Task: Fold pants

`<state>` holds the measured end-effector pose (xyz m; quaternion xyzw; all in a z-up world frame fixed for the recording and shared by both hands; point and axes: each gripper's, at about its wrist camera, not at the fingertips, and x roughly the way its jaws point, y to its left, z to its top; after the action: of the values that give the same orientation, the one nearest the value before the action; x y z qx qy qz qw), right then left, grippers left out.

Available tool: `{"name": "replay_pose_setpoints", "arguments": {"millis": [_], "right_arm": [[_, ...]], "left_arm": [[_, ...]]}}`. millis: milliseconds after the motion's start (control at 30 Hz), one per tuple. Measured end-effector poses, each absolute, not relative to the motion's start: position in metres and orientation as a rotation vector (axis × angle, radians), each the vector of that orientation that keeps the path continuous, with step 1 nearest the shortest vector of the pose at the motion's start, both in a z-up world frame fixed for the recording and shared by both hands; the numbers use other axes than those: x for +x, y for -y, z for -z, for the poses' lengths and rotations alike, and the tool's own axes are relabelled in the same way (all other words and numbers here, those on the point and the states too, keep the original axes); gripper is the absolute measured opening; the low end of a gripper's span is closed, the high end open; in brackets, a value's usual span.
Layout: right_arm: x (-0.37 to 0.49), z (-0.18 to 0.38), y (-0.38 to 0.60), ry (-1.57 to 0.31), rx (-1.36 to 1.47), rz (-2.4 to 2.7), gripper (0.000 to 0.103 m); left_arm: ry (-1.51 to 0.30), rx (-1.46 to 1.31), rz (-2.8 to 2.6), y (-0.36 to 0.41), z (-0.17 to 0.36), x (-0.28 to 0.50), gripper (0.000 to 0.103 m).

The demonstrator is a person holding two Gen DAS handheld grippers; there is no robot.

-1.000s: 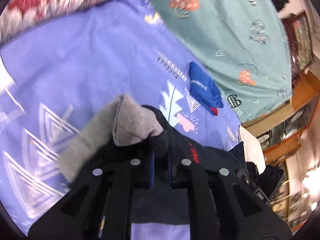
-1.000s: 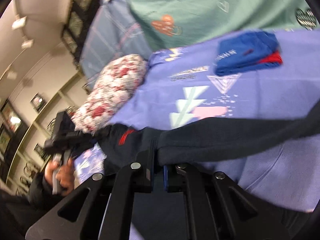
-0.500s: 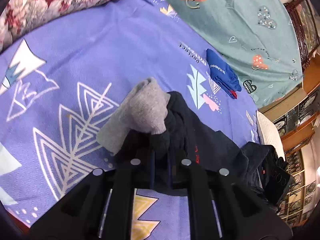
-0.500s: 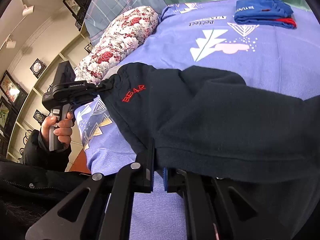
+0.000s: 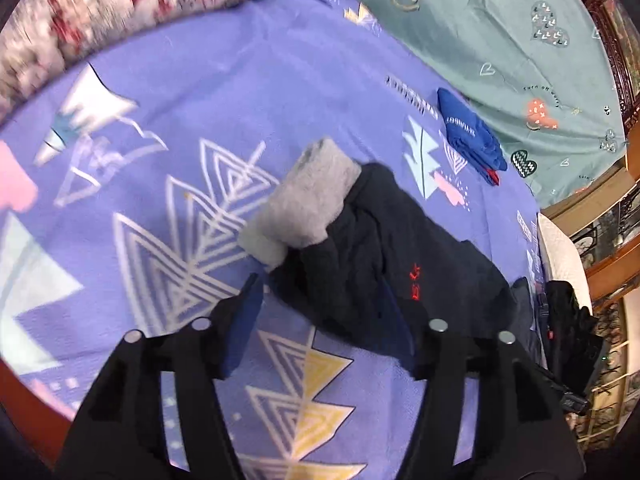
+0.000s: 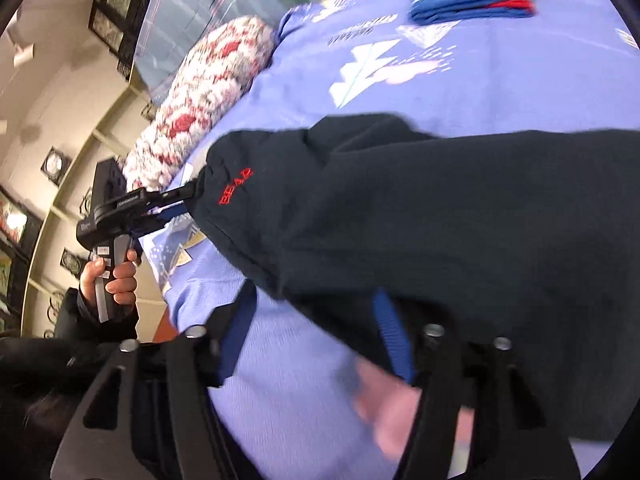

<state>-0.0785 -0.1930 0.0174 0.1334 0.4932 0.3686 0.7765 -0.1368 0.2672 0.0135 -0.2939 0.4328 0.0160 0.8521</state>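
Observation:
The dark pants [image 5: 384, 264] with red stitched lettering lie on the purple patterned blanket [image 5: 200, 128], their grey fleece lining [image 5: 308, 196] turned out at one end. My left gripper [image 5: 320, 312] hovers just above their near edge. Its jaws are opening, with cloth between the blue pads [image 5: 244, 320] but not pressed. In the right wrist view the pants [image 6: 440, 216] spread across the blanket [image 6: 500, 92]. My right gripper [image 6: 316, 332] is at their near hem, jaws opening, pads off the cloth. The left gripper [image 6: 182, 204] shows there too, held by a hand [image 6: 114, 280].
A folded blue garment [image 5: 468, 136] with a red edge lies further back on the blanket. A floral pillow [image 5: 140, 4] sits at the top left and a teal sheet [image 5: 500, 32] behind. The bed's wooden edge [image 5: 28, 388] runs at lower left. Framed pictures [image 6: 112, 8] hang on the wall.
Both grippers went from shut on the pants to open and released the cloth. The pants have come down and now rest on the blanket.

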Motion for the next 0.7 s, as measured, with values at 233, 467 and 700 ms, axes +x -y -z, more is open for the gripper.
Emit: {"name": "replay_pose_setpoints", "arguments": {"millis": [233, 467, 700], "right_arm": [[-0.047, -0.053, 0.361, -0.898, 0.333, -0.21, 0.068], [0.028, -0.001, 0.393, -1.025, 0.246, -0.019, 0.068], [0.023, 0.0, 0.36, -1.021, 0.13, -0.1, 0.012]], "left_arm": [[-0.777, -0.534, 0.051, -0.237, -0.058, -0.131, 0.075], [-0.915, -0.588, 0.119, -0.205, 0.001, -0.08, 0.075], [-0.891, -0.558, 0.12, -0.201, 0.013, -0.081, 0.077]]}}
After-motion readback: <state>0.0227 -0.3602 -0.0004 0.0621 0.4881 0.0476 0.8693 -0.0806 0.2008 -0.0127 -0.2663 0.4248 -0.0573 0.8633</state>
